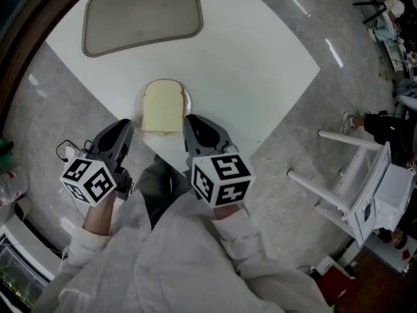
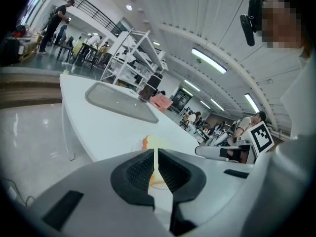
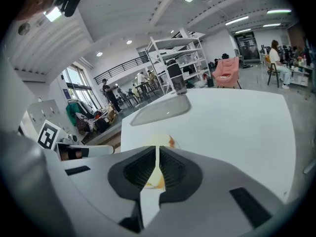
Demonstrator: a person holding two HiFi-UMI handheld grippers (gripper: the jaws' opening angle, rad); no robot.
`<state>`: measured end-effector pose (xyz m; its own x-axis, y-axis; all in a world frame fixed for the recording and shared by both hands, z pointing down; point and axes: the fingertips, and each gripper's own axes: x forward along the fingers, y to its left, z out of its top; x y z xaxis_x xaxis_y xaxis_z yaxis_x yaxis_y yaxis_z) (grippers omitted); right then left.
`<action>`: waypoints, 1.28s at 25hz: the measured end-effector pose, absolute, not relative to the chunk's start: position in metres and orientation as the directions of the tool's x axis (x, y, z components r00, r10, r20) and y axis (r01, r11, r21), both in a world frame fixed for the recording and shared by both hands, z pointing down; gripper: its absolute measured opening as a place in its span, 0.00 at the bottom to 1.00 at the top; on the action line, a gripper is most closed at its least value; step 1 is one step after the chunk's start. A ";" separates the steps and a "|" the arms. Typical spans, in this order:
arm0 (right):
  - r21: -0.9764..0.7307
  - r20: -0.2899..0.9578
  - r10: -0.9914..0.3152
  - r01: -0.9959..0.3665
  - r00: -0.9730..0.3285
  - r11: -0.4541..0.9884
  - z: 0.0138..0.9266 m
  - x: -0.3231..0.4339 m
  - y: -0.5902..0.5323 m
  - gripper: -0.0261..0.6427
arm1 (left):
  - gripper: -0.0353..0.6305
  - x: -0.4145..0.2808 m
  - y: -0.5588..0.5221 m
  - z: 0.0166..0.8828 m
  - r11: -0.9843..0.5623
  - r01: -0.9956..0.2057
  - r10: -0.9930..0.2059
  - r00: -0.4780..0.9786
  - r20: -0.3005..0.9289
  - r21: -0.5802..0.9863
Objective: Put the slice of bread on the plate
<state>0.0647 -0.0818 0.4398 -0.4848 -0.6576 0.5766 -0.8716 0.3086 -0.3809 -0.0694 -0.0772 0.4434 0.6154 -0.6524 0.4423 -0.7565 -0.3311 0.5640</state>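
A pale slice of bread [image 1: 163, 106] lies flat on a small clear plate [image 1: 188, 100] near the white table's front corner. My left gripper [image 1: 124, 128] hovers just left of the plate and below it, shut with nothing held. Close to the plate's right front edge is my right gripper [image 1: 193, 124], also shut and empty. In the left gripper view the bread [image 2: 157, 143] shows just beyond the closed left gripper [image 2: 155, 169]. From the right gripper view the bread [image 3: 160, 140] sits past the closed right gripper [image 3: 158, 169].
A grey rectangular tray [image 1: 142, 15] lies at the table's far side. The white table [image 1: 260, 64] ends in a corner right in front of me. A white frame stand [image 1: 355, 175] is on the floor at the right.
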 end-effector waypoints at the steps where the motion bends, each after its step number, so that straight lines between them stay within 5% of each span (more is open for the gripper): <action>1: -0.382 0.583 -0.651 -0.872 -0.485 0.307 0.443 0.066 -0.082 0.06 | 0.07 -0.069 -0.078 0.446 -0.328 -0.759 -0.650 0.614 0.449 0.562; 32: -0.384 0.692 -0.575 -0.897 -0.437 0.219 0.504 0.089 -0.089 0.13 | 0.17 -0.066 -0.093 0.497 -0.243 -0.821 -0.583 0.549 0.599 0.516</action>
